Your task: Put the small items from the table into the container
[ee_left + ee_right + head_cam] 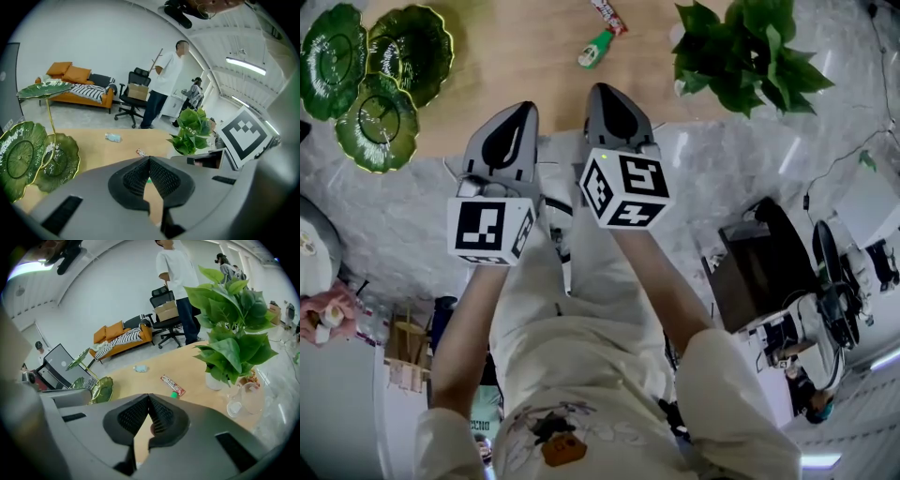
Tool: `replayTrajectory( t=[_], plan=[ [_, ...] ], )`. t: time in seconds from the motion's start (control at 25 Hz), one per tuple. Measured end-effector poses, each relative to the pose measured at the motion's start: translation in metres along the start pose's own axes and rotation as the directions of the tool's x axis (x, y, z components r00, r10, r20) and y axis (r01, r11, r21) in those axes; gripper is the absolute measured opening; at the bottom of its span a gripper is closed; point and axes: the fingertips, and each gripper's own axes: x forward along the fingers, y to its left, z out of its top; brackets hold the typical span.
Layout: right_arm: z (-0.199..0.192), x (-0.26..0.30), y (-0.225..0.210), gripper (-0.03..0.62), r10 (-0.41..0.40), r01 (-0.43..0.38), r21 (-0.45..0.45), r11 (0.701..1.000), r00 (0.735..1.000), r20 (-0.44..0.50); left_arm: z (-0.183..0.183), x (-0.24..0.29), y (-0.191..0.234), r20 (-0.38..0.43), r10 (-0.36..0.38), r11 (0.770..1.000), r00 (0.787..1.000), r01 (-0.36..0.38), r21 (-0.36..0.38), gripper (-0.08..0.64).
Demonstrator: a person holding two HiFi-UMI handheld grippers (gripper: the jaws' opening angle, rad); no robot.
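Small green bottle [595, 49] and red snack wrapper [608, 14] lay untaken, well in from the wooden table's [516, 56] near edge. Left gripper [523, 111] and right gripper [602, 94], jaws together and empty, would probably need opening over one.

On the table [525, 56] there are three small items: one snack bar [173, 385], one green-capped bottle [595, 49] and one pale blue packet [140, 368]. Also there: three green leaf dishes [377, 122], one potted plant [741, 52] and one glass jug [248, 399]. Two grippers, the left gripper [528, 106] and the right gripper [600, 89]; behind, at least two people [166, 79], one orange sofa [77, 89] and one office chair [133, 96].
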Motion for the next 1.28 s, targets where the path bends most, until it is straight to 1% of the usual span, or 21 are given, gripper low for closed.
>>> replayTrajectory(
  t=[0.12,0.28,0.6,0.8,0.92,1.08,1.28],
  plan=[
    [-0.005,0.009,-0.001,0.006,0.014,-0.014,0.010,1.000,1.000,-0.005,-0.005,0.007,0.005,0.005,0.028,1.000,1.000,-0.028,-0.010,0.000],
    [-0.014,0.017,-0.006,0.008,0.015,-0.015,0.011,1.000,1.000,-0.025,-0.010,0.015,0.010,0.010,0.046,0.999,0.999,-0.046,-0.014,0.000],
    [-0.025,0.037,-0.021,0.010,0.010,-0.009,0.026,1.000,0.999,-0.053,-0.034,0.027,0.014,-0.018,0.040,0.999,0.999,-0.040,-0.013,0.000],
    [-0.033,0.046,-0.031,0.041,0.000,0.006,0.078,0.997,0.997,-0.075,-0.048,0.032,0.011,-0.040,0.029,0.999,0.999,-0.030,-0.016,0.000],
    [-0.039,0.051,-0.031,0.052,0.003,0.004,0.075,0.997,0.997,-0.083,-0.056,0.035,0.011,-0.053,0.032,0.999,0.998,-0.034,-0.029,0.000],
    [-0.045,0.059,-0.033,0.069,0.004,0.002,0.067,0.998,0.995,-0.098,-0.055,0.041,0.013,-0.036,0.033,0.999,0.999,-0.034,-0.038,0.000],
    [-0.054,0.067,-0.036,0.092,0.003,0.007,0.074,0.997,0.992,-0.123,-0.061,0.041,0.017,-0.037,0.061,0.996,0.997,-0.064,-0.065,0.000]
  ],
)
